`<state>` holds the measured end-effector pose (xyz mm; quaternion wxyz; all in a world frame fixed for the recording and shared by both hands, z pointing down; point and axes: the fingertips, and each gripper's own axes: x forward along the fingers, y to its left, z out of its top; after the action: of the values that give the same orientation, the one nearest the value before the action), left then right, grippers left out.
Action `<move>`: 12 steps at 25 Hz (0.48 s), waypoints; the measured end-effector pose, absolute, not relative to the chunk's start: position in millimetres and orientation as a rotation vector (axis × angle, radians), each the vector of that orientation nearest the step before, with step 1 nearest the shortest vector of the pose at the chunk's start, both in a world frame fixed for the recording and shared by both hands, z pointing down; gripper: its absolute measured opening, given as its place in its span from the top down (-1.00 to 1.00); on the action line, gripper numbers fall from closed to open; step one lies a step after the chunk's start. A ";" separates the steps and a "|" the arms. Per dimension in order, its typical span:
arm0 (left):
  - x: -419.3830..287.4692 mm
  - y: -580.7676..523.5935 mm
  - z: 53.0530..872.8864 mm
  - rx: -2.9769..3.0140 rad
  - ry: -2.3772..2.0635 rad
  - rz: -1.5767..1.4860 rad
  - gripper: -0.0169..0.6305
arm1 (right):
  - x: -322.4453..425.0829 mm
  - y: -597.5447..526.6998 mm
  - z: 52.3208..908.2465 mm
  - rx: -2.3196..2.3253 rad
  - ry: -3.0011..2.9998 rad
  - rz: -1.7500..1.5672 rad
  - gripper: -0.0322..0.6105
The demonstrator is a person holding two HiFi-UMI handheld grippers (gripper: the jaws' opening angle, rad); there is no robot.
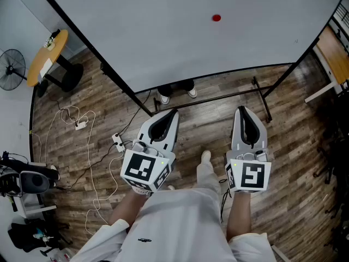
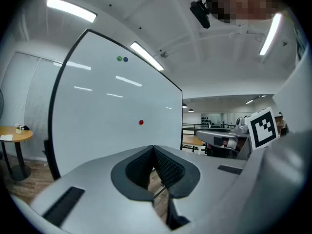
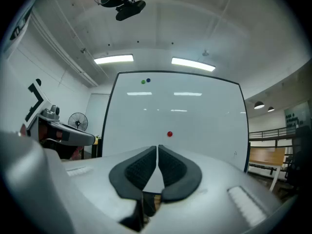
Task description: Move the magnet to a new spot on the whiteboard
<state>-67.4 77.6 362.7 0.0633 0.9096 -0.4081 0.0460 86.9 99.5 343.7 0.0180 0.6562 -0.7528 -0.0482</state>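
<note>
left gripper and right gripper, closed empty, face magnet on whiteboard.

Three magnets, one whiteboard

Head view: whiteboard cut off at the top edge. Behind it, a person hidden but for two shoes and dark trouser ends below the lower rim. Fan clipped by the left edge; wooden desk clipped by the right. Red magnet too small for shape or print (a mere dot in both gripper views as well). Green and blue dots near the board's top: too small to identify. Board's lower rim masked by the left gripper and right gripper in their own views.
</note>
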 end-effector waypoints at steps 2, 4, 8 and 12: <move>-100.1 102.8 366.9 2.749 -1.234 0.141 0.94 | 53.9 127.9 350.3 2.044 -2.338 -0.140 0.88; -128.2 125.9 369.2 2.756 -1.222 0.151 0.94 | 22.8 153.4 356.5 2.045 -2.342 -0.117 0.88; -168.8 169.5 371.4 2.741 -1.203 0.142 0.94 | -22.6 200.1 356.6 2.019 -2.335 -0.091 0.88; -178.2 185.4 362.2 2.730 -1.232 0.081 0.94 | -26.8 217.7 342.8 2.027 -2.349 -0.140 0.88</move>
<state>-178.2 185.4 362.2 0.0728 0.9087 -0.4102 0.0270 -26.8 217.7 342.8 0.0179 0.6524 -0.7563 -0.0450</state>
